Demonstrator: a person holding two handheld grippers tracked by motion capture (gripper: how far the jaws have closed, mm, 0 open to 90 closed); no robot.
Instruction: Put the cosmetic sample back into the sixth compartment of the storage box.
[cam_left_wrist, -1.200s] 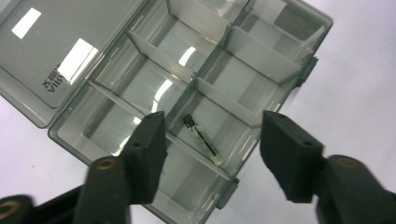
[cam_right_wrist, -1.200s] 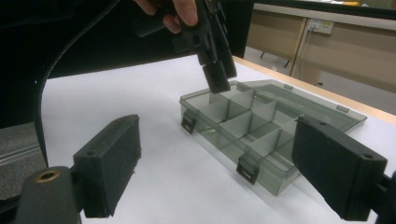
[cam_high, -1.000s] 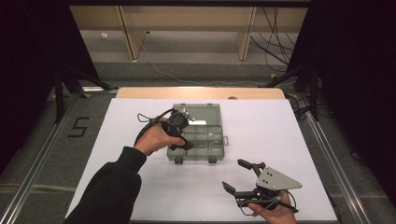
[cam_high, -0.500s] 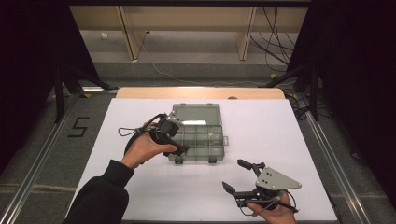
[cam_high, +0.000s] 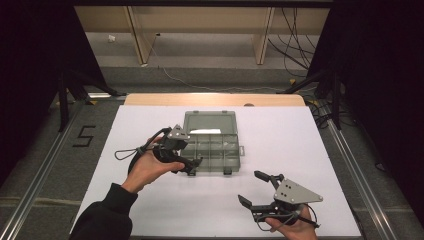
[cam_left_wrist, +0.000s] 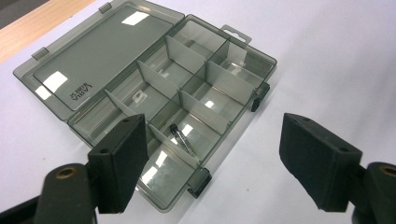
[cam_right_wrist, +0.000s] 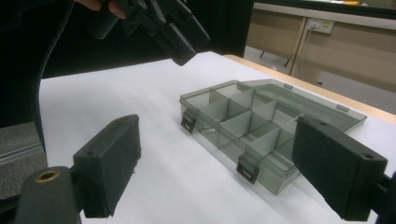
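A clear grey compartment box (cam_high: 220, 146) lies open on the white table, its lid (cam_high: 210, 122) flat behind it. In the left gripper view the box (cam_left_wrist: 187, 53) has several dividers, and a small dark pin-like part (cam_left_wrist: 182, 140) lies in a near compartment. My left gripper (cam_high: 192, 165) hovers at the box's front left corner, open and holding nothing (cam_left_wrist: 215, 163). My right gripper (cam_high: 251, 188) rests near the table's front right, also open and holding nothing (cam_right_wrist: 215, 168), pointing at the box (cam_right_wrist: 243, 121). The left gripper (cam_right_wrist: 173, 28) also hangs at the top of the right gripper view.
The white table top (cam_high: 285, 135) has bare room right of and in front of the box. A wooden strip (cam_high: 215, 99) runs along its far edge. Metal rails (cam_high: 350, 165) flank the table, and a "5" mark (cam_high: 84, 135) is on the floor at left.
My left hand and gripper have drawn back from over the box's left part, moving left and toward the front edge. The right gripper has stayed put.
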